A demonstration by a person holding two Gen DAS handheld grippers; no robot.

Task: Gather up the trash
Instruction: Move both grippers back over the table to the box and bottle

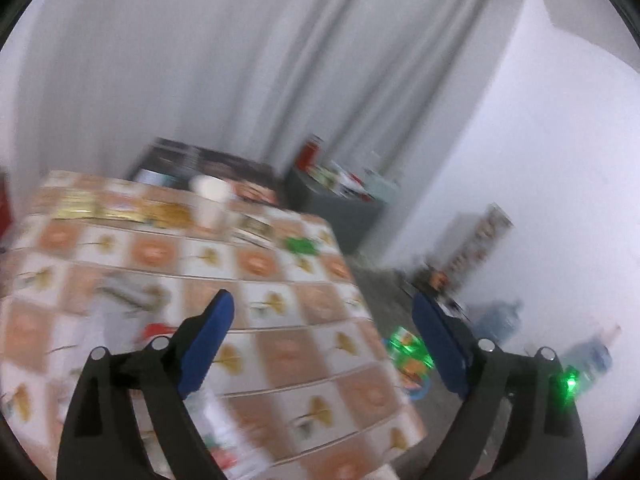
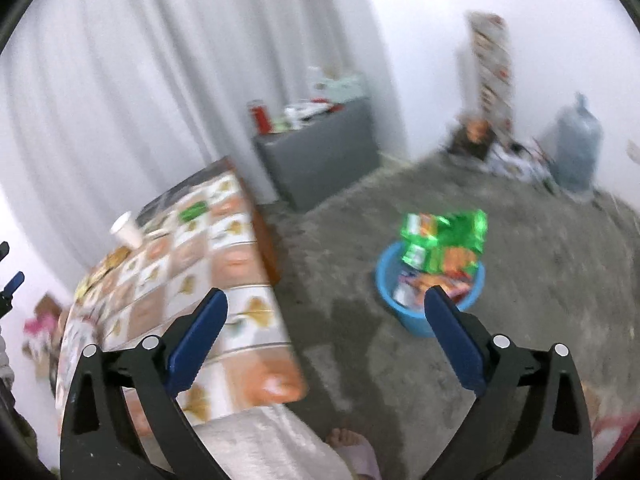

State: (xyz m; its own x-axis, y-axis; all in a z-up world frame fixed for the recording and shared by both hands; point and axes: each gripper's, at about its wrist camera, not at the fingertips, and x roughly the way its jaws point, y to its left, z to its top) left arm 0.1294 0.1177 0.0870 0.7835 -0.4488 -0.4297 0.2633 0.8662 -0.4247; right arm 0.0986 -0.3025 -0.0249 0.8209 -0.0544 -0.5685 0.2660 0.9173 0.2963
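Both grippers are held wide apart, nothing between the blue fingers: left gripper (image 1: 324, 340) over the patterned desk (image 1: 280, 352), right gripper (image 2: 326, 336) over grey carpet (image 2: 540, 280). Green wrappers (image 2: 444, 240) are seen heaped in the blue basin (image 2: 404, 316), centre-right of frame.

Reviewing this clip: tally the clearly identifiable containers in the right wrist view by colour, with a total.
White paper cup on the tiled-pattern table: 1
Blue round plastic basin on the floor, filled with wrappers: 1
Red canister on the grey cabinet: 1
Pale blue water jug by the wall: 1
Total: 4
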